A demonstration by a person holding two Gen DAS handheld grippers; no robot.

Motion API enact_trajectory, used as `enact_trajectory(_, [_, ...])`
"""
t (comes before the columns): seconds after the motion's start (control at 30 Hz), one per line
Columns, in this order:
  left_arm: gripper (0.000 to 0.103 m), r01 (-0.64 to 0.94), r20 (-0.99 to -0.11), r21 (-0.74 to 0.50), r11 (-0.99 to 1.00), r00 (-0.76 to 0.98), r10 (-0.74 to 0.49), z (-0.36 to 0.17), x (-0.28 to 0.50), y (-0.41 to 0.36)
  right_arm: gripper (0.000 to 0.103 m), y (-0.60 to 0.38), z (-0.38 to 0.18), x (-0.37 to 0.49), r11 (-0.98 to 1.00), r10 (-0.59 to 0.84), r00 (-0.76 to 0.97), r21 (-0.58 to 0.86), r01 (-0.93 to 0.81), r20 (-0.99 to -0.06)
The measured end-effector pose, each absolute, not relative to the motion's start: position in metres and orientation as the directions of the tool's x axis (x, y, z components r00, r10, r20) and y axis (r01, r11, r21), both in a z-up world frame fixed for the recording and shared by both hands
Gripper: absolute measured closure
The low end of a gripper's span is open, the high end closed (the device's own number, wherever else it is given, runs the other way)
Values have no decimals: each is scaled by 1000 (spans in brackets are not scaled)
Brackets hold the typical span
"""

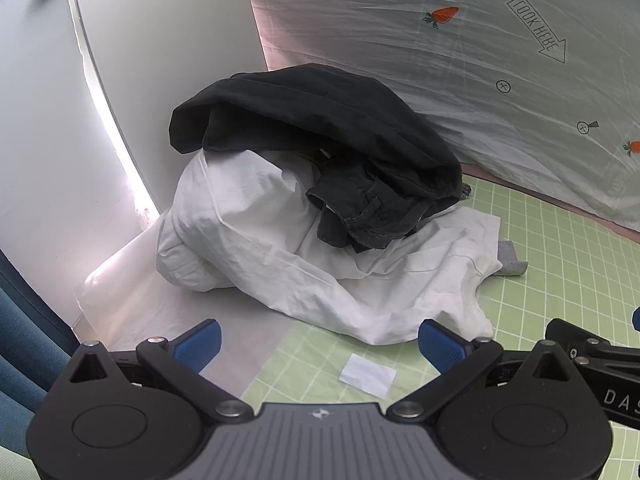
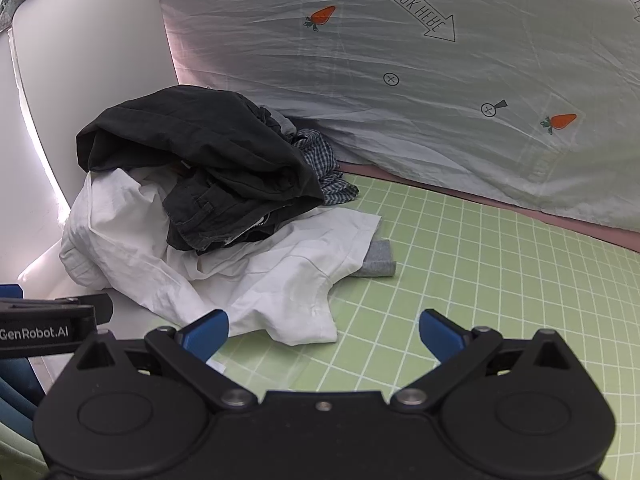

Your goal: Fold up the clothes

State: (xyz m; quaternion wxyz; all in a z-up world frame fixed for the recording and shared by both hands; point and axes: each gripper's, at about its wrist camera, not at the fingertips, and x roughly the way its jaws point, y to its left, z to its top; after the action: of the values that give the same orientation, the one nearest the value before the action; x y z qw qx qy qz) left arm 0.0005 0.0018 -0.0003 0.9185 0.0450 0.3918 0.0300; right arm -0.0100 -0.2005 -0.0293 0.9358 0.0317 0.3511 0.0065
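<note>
Both claws wide apart, nothing in them, w/ a clothes pile just ahead.

The left gripper (image 1: 319,343) has its blue pads (image 1: 200,344) spread over the green grid mat (image 1: 560,280), near a small white paper slip (image 1: 368,374). The right gripper (image 2: 324,334) is spread too, w/ one pad next to the white shirt (image 2: 288,280). On top of the shirt sits a black pair of pants (image 2: 208,160). A checked cloth (image 2: 332,172) & a grey cloth (image 2: 378,264) peek out. Behind is a carrot-print sheet (image 2: 440,80).
</note>
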Motion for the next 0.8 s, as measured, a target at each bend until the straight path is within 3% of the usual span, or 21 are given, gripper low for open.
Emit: enact_trajectory(0.8, [0, -22, -714, 114, 993, 693, 97, -2, 2, 0, 0, -201, -28, -9, 998, 32, 753, 60, 10, -658])
